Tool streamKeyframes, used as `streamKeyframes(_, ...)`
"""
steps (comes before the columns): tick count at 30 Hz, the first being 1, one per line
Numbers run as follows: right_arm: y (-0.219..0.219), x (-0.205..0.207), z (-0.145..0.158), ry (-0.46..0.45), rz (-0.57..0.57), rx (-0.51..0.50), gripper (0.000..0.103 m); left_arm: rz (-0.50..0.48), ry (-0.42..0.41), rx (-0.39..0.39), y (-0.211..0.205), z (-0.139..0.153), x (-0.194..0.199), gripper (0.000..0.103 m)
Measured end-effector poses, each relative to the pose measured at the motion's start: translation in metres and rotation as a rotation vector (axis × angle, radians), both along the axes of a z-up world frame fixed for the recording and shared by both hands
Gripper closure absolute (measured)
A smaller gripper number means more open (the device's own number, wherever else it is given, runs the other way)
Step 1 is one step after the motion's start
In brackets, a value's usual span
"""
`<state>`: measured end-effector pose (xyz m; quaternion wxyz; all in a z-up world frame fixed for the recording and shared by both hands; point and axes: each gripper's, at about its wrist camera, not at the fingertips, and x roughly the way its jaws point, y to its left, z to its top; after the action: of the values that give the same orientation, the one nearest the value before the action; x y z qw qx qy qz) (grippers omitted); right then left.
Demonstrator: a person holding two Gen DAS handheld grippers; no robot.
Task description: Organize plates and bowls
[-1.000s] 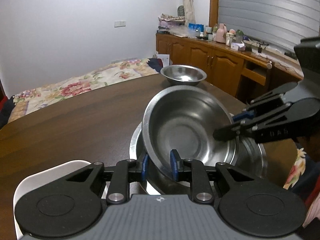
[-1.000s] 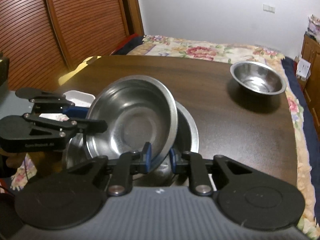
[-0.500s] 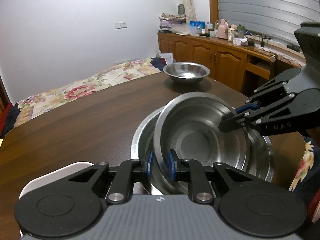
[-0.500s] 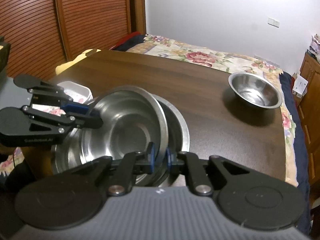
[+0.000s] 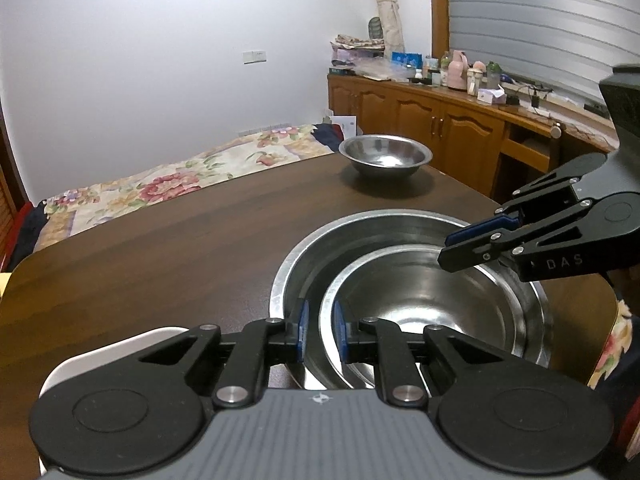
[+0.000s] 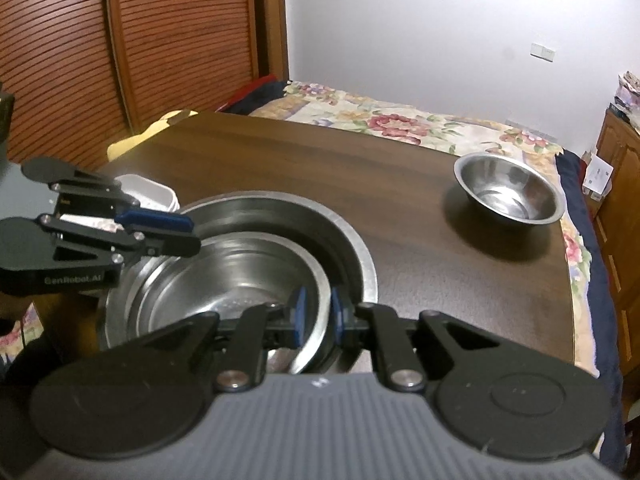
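Observation:
A steel bowl point(image 5: 424, 300) now rests level inside a larger steel bowl point(image 5: 320, 256) on the dark wooden table point(image 5: 160, 248). My left gripper point(image 5: 319, 330) straddles the inner bowl's near rim with a visible gap at the pads. My right gripper point(image 6: 316, 314) straddles the opposite rim point(image 6: 320, 280) the same way; it also shows in the left wrist view point(image 5: 468, 246). A third, smaller steel bowl point(image 5: 385, 155) stands apart at the table's far edge, also seen in the right wrist view point(image 6: 508, 192).
A white dish point(image 6: 150, 194) sits by the nested bowls on the left gripper's side. The table's edge point(image 6: 576, 280) drops off to a floral bed cover. A wooden cabinet point(image 5: 440, 128) with bottles stands beyond.
The inner bowl went from tilted up to lying flat inside the larger bowl. Both grippers lowered with it and their jaws have loosened around its rim.

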<state>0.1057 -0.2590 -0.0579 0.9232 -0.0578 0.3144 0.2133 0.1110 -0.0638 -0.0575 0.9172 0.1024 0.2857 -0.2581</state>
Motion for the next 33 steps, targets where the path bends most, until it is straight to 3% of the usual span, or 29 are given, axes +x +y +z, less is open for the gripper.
streamKeyframes(11, -0.022, 0.002, 0.039, -0.121, -0.068, 0.097, 0.089, -0.005, -0.067, -0.050, -0.008, 0.039, 0.018, 0.086)
streamKeyframes(18, -0.036, 0.014, 0.056, -0.165, -0.116, 0.118, 0.089, -0.018, -0.065, -0.088, -0.019, 0.057, 0.038, 0.086)
streamKeyframes(33, -0.063, 0.054, 0.054, -0.177, -0.202, 0.091, 0.089, -0.028, -0.061, -0.067, -0.037, 0.069, 0.080, 0.086)
